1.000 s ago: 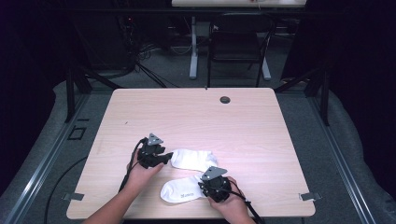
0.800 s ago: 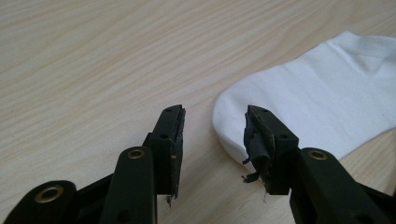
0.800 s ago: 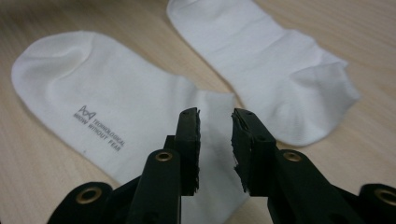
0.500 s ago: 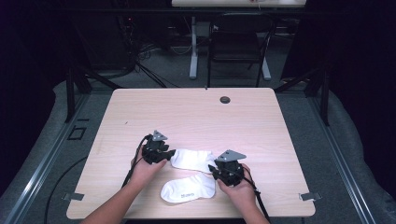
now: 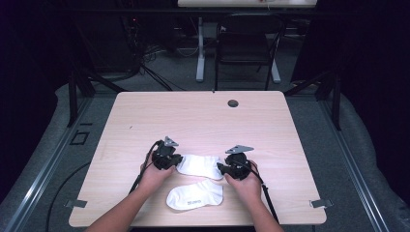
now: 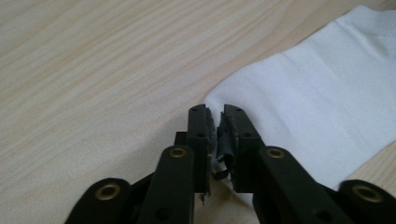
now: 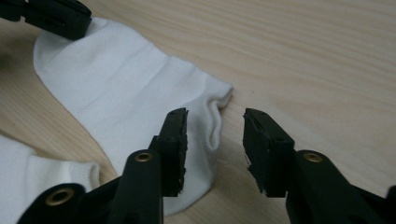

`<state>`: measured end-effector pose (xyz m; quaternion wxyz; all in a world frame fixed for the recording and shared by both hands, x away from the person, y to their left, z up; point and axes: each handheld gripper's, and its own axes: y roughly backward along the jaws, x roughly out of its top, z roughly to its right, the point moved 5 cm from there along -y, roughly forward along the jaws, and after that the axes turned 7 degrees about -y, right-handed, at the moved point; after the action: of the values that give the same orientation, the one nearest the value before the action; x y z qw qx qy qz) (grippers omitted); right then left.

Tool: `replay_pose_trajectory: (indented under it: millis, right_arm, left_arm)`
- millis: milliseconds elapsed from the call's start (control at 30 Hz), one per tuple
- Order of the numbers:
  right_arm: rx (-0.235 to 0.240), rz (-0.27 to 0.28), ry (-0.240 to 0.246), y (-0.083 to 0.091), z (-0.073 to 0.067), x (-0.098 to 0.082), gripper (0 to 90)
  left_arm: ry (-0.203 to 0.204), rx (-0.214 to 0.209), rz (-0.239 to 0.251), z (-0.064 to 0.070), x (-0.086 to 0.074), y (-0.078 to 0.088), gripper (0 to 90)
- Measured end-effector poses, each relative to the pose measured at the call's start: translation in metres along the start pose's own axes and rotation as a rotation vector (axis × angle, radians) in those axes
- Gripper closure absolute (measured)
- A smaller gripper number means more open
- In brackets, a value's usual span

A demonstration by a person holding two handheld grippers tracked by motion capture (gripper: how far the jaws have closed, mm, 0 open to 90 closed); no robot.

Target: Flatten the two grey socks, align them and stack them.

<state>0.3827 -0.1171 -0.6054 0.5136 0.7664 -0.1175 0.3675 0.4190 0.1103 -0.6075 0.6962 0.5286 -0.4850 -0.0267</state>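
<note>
Two white socks lie on the wooden table (image 5: 270, 130). The farther sock (image 5: 200, 166) stretches between my two grippers, and the nearer sock (image 5: 195, 195) lies in front of it. My left gripper (image 5: 178, 161) is at the farther sock's left end. Its jaws have just been closing and now stand pinched on the edge of that sock (image 6: 299, 98), around the left gripper (image 6: 217, 122). My right gripper (image 7: 215, 123) has just been opening. It stands open at the cuff end of the farther sock (image 7: 135, 93), one jaw over the cloth and the other over bare wood.
A small black round cap (image 5: 233, 103) sits near the table's far edge. Beyond the table are a dark chair (image 5: 246, 46), a white desk leg (image 5: 199, 53) and floor cables. The left gripper (image 7: 56, 16) shows at the top left of the right gripper view, and the nearer sock (image 7: 28, 170) at its bottom left.
My right hand has moved from the nearer sock out to the right end of the farther sock, with its jaws wider. The left gripper has stayed in place and its jaws have closed.
</note>
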Motion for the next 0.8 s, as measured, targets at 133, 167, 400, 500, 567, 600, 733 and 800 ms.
replay_pose_trajectory:
  millis: [133,167,400,500,567,600,733,800]
  right_arm:
    - [0.009,-0.022,0.010,-0.001,-0.002,-0.002,81.6]
    - [0.008,-0.022,0.013,-0.001,-0.002,-0.001,83.8]
    - [0.010,0.016,0.015,0.007,-0.001,0.004,85.9]
    - [0.015,0.030,0.020,0.012,-0.003,0.007,85.9]
    - [0.018,0.045,0.032,0.017,-0.006,0.010,85.9]
    - [0.019,0.047,0.044,0.019,-0.007,0.011,85.9]
    - [0.029,0.064,0.057,0.027,-0.012,0.014,85.9]
    - [0.033,0.066,0.067,0.031,-0.015,0.014,85.9]
  left_arm:
    - [0.000,-0.005,0.005,0.000,0.000,0.003,88.9]
    - [-0.004,-0.004,0.008,-0.001,0.000,0.005,89.0]
    - [-0.017,-0.015,0.046,0.002,0.004,0.018,89.2]
    - [-0.020,-0.020,0.068,0.004,0.004,0.026,89.2]
    - [-0.029,-0.027,0.079,0.006,0.004,0.032,89.2]
    - [-0.031,-0.028,0.082,0.006,0.004,0.034,89.2]
    - [-0.040,-0.029,0.098,0.011,0.000,0.047,89.2]
    - [-0.043,-0.032,0.107,0.014,-0.003,0.053,89.2]
